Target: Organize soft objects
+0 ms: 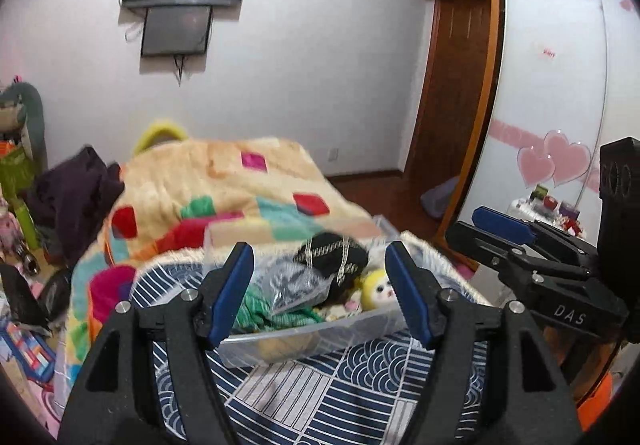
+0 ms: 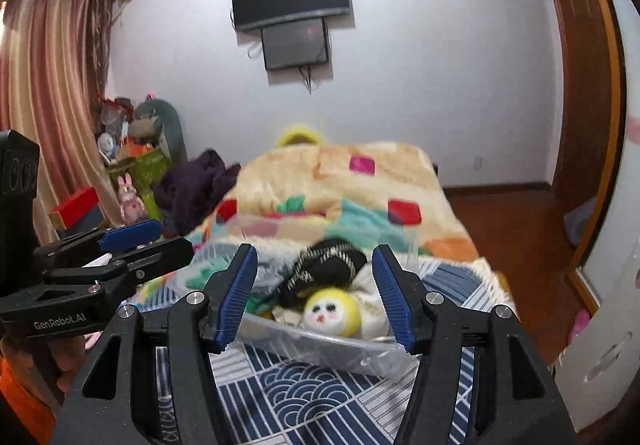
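The left gripper [image 1: 320, 295] and right gripper [image 2: 316, 295] both hang wide open, holding nothing. Beyond and between each pair of blue-padded fingers [image 2: 240, 297] sits a clear plastic bin [image 2: 320, 345] on the navy-and-white patterned bedspread [image 2: 296, 389], holding a yellow-haired white-faced plush doll [image 2: 330, 313] and a black gold-trimmed fabric bundle [image 2: 328, 265].

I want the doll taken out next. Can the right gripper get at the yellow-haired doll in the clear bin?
Probably yes: the right gripper is open, and the doll lies uncovered on top in the bin.
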`<state>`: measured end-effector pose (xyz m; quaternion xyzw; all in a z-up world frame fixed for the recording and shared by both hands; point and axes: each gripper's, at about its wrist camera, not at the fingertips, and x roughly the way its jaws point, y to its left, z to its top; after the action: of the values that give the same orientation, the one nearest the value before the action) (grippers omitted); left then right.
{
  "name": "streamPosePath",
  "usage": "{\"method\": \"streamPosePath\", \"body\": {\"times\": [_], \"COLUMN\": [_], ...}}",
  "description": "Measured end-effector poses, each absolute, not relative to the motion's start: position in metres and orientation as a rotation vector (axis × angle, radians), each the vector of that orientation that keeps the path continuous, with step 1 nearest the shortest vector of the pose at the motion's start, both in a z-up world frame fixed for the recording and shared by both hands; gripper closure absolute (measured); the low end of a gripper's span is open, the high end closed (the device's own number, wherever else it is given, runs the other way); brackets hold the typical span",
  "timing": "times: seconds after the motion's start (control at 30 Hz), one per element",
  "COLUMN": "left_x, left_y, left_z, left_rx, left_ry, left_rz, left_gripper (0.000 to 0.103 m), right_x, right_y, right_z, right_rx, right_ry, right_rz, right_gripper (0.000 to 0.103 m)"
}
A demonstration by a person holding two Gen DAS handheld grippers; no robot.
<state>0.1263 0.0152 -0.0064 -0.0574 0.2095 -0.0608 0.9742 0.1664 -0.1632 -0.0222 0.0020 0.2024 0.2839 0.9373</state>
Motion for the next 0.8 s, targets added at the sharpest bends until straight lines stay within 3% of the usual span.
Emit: {"method": "streamPosePath", "body": {"times": [0.23,0.4,0.5,0.63,0.8], "left_x": [0.089,0.066,0.055,0.047,0.041], "left_y": [0.012,0.004,0.001,-0.002,-0.004], "left_z": [0.026,0.039,0.044,0.046,0.047], "left_rx": [-0.085,-0.059,-0.05,-0.039,-0.033], "left_ry": [0.305,0.246,0.219,0.201,0.192], "left_rz": [-0.111,-0.096,-0.084,-0.077,-0.074], "left_gripper": [0.027,0.01,0.005,0.002,0.002], "right_x": [0.139,0.121,0.114,0.113,0.106], "right_y": [-0.173,-0.179,-0.178,-0.177,-0.181], "right_z": [0.011,0.022,0.025,0.024,0.023], "right_rx": [0.029,0.049,0.05,0.055,0.068], "right_ry": [0.286,0.218,0.2,0.188,0.17], "right_rz": [0.583,0.584,0.584,0.573,0.567], "right_gripper": [0.038,0.019,0.019,0.004,0.001]}}
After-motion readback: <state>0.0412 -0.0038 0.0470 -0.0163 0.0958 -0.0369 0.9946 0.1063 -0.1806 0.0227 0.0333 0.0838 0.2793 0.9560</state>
